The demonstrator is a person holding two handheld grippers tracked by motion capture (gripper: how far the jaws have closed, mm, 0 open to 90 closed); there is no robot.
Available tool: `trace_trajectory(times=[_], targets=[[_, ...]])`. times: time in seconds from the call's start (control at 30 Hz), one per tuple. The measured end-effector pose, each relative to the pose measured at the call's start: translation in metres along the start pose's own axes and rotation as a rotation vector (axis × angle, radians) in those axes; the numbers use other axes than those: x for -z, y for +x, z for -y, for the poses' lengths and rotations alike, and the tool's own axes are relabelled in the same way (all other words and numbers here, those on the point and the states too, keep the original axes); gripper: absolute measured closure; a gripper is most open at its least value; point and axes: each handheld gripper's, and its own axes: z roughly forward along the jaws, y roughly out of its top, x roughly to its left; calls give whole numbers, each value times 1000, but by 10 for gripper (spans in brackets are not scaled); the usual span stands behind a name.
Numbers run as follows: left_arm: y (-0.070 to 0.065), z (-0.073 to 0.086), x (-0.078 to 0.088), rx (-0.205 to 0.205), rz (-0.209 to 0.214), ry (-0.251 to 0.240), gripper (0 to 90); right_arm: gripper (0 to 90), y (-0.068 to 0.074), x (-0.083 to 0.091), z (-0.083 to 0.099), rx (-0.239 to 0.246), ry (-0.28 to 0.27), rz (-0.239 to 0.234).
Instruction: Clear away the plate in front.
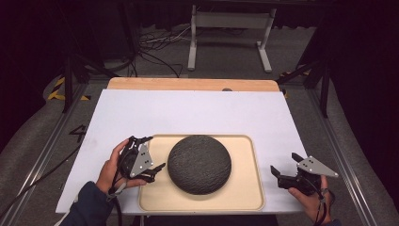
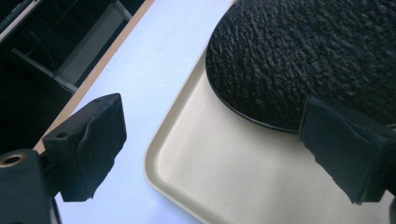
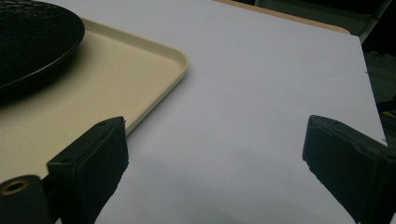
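Black dome [image 1: 199, 164] just beside left tool [image 1: 151, 155].

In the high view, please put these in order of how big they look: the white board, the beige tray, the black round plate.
1. white board
2. beige tray
3. black round plate

Lab/test rig: black curtains, loose floor cables [image 1: 155, 47], metal frame rails [image 1: 42, 155] (dim room).
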Motion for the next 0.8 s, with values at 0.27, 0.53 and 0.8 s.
trace_trajectory(times=[0.27,0.53,0.8], targets=[[10,16,3,16,-30,53,85,75,0,0,0,1,1,0],[21,37,9,51,-55,98,88,75,0,0,0,-1,2,-1],[28,54,15,110,-55,113,87,75,0,0,0,-4,4,1]])
